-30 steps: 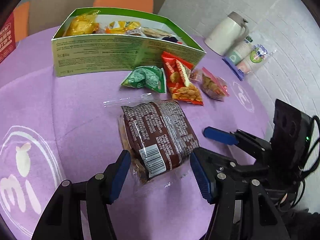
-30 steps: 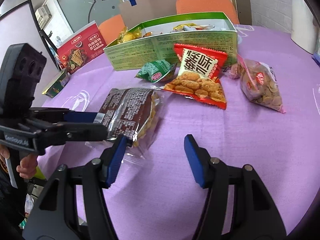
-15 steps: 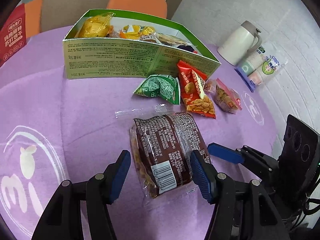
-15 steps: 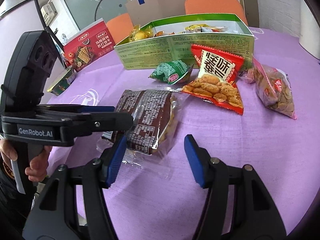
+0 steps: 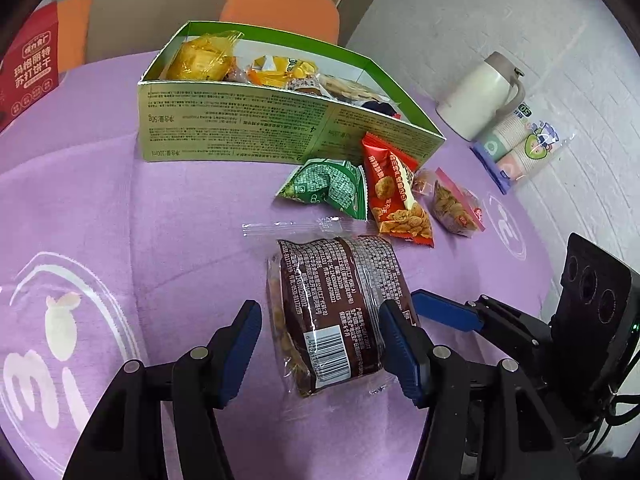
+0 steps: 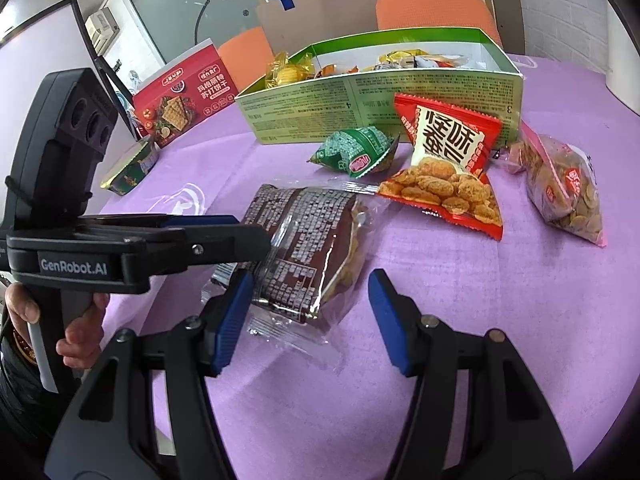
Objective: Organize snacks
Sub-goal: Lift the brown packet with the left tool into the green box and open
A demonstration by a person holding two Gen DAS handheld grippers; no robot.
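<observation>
Left gripper [image 5: 320, 344]: we find it spread wide, its blue pads either side of the near end of the brown snack packet [image 5: 340, 312]; we cannot tell whether either pad touches it.
Right gripper [image 6: 310, 320]: we record it wide and holding nothing, low over the purple tablecloth [image 6: 500, 340]; its left pad is at the packet's near edge.
Brown snack packet: lying flat on the cloth, near centre, barcode end nearest us.
Loose snacks: we note a green packet [image 5: 326, 188], red packet [image 5: 394, 200] and clear bag [image 5: 454, 206] just beyond it.
Green box [image 5: 256, 128]: far side, open, partly filled with snacks.
White jug [image 5: 478, 98]: far right.
</observation>
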